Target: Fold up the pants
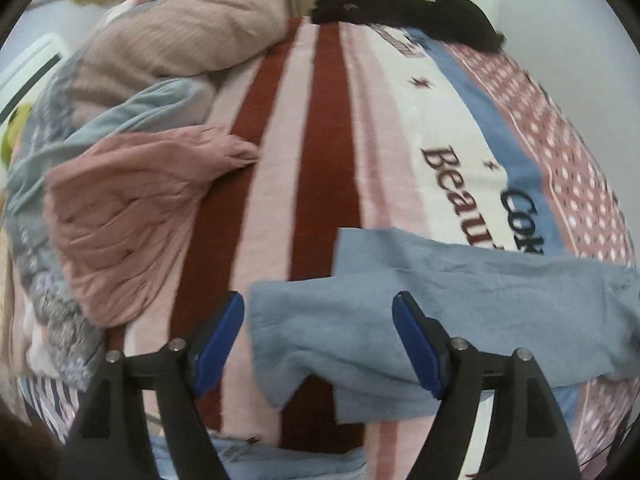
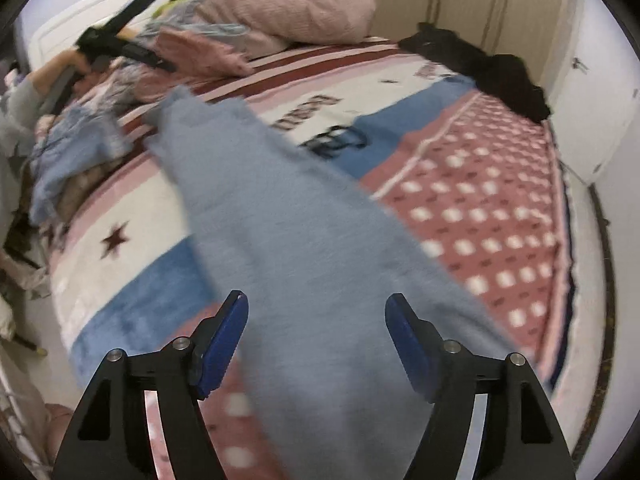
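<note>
One pants (image 1: 460,312); two grippers, both open-jawed

Left wrist cam is looking steeply down, close above the bed's striped blanket (image 1: 320,140), w/ its blue fingers (image 1: 416,344) framing the bottom edge. Right wrist cam is tilting down from the dotted side, taking in more room. Both are sharing the blue pants (image 2: 304,248), pink pillow (image 1: 192,28), black garment (image 2: 480,64).

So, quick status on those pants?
Left gripper and right gripper open. Pale blue fleece pants flat on striped blanket. Nothing in the way.
</note>
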A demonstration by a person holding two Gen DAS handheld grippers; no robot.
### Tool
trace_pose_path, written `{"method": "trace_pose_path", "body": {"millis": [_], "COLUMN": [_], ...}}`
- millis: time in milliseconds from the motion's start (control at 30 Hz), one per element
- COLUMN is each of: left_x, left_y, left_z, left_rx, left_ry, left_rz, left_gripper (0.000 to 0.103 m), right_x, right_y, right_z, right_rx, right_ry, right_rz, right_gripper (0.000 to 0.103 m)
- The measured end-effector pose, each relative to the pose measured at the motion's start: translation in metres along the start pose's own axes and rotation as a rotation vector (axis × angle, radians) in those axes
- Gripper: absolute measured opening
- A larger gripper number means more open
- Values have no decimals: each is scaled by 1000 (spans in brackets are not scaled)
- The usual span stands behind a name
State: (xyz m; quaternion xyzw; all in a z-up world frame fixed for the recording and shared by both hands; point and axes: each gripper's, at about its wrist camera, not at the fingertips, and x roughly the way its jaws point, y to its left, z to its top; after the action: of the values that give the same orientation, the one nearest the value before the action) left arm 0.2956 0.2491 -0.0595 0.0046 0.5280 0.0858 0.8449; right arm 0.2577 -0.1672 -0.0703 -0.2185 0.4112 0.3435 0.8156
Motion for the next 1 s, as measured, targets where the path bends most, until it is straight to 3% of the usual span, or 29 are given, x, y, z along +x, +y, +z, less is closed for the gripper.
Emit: {"method": "trace_pose_path", "body": {"millis": [100, 200, 400, 533, 600, 633, 667, 700, 833, 1000], "left_x": [22, 37, 54, 66, 68, 68, 68, 68, 67, 59], "left_y": [-33, -63, -106, -119, -120, -119, -117, -116, -110, -99], "left_z": [3, 7, 7, 5, 5, 5, 6, 7, 10, 11], "left_rx": [46, 96, 170, 199, 213, 212, 207, 200, 182, 154], "left_ry": [35, 54, 79, 93, 93, 92, 90, 90, 76, 49], "left_rz": [-26, -52, -92, -92, -84, -83, -79, -77, -71, -62], "left_gripper": [74, 74, 74, 74, 74, 74, 74, 74, 74, 74], "right_x": [19, 43, 83, 107, 107, 105, 101, 98, 93, 84], "right_y": [-30, -47, -39, -41, -42, -41, -38, -34, -23, -9], "right_z": [10, 15, 32, 42, 42, 41, 38, 36, 31, 31], "right_rx": [9, -2, -100, -100, -88, -85, -99, -118, -167, -217], "right_ry": [45, 86, 87, 145, 148, 154, 164, 166, 182, 101], "right_rz": [-39, 4, 60, 117, 153, 181, 198, 204, 178, 6], "right_gripper": [67, 64, 62, 62, 43, 28, 22, 7, 3, 1]}}
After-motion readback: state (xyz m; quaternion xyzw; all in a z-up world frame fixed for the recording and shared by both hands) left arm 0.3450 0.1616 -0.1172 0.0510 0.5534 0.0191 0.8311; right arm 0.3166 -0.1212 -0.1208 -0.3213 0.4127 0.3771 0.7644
